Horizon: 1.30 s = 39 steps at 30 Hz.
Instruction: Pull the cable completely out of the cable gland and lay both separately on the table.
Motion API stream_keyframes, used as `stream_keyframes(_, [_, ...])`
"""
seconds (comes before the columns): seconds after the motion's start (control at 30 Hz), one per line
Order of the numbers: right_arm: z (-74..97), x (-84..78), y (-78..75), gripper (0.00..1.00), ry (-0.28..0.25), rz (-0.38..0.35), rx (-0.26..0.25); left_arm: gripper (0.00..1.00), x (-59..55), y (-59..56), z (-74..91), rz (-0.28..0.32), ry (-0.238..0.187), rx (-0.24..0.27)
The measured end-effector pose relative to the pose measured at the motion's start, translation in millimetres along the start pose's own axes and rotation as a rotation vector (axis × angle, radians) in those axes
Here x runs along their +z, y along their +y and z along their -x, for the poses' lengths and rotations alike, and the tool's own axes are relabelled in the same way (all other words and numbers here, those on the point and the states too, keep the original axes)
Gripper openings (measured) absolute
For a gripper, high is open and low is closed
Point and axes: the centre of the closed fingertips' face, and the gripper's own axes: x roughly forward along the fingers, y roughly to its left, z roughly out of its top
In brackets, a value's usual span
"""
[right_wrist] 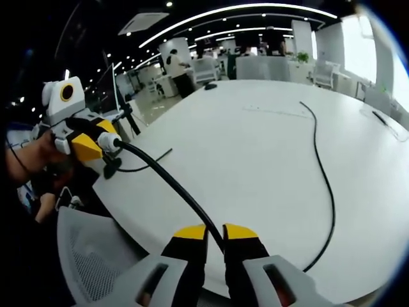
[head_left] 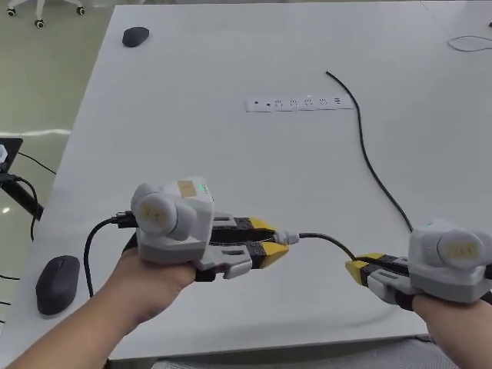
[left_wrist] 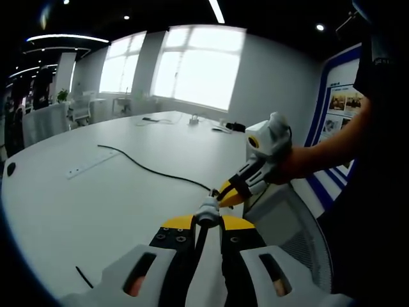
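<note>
Left gripper (head_left: 278, 244) clenched on the grey cable gland (head_left: 286, 238), well to the person's side of the power strip (head_left: 300, 102). Right gripper (head_left: 356, 268) clenched on the black cable (head_left: 327, 240), which still enters the gland. More black cable lies on the white tabletop (head_left: 192, 138), passing the power strip's right end. Wall poster (left_wrist: 342, 102): print too small to read. Room: open office with large windows (left_wrist: 198, 67) and ceiling lights.
</note>
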Motion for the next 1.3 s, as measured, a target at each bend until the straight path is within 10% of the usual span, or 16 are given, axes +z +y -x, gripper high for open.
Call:
stream_keyframes(0.3, [11.5,9.6,11.5,0.17,-0.015,0.082,0.034,0.15,-2.2,1.9,3.7,0.018,0.003,0.001])
stream_keyframes(0.6, [25.9,47.5,54.4,0.25,-0.059,0.439,0.079,0.15,-3.8,-7.0,1.8,0.012,0.007,-0.01])
stream_keyframes(1.3, [18.5,48.8,105.7,0.11,-0.04,0.759,0.134,0.15,-22.9,-24.8,2.8,0.009,0.054,0.008])
